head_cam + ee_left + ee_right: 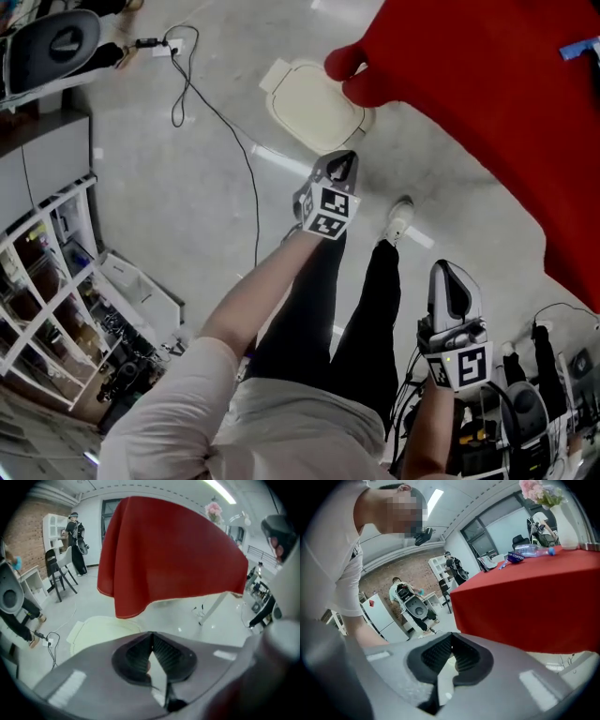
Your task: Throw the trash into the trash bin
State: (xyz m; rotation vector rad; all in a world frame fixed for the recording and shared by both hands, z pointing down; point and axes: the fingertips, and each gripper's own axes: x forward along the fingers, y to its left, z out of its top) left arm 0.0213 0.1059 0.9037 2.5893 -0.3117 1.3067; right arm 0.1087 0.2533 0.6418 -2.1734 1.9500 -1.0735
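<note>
both grippers empty and low, trash up on the table

the trash bin [314, 105], cream with its lid seemingly down, stands on the floor at the near corner of the red-draped table [487, 112]. the left gripper [342, 167] points down toward it, well above it, and its jaws are pressed together at the tips with nothing between them. further right, the right gripper [448, 270] hangs lower beside the person's leg, with its jaws likewise closed tight and empty. on the tabletop, seen from the right gripper view, lie a clear plastic bottle [532, 550] and a small blue-printed cup [515, 556] beside it, which i take to be the trash.

so no pickup is in hand yet. the next move calls for raising one gripper to table height, spreading its jaws, and closing on the bottle or cup. the bin's lid probably needs opening before anything drops in.
</note>
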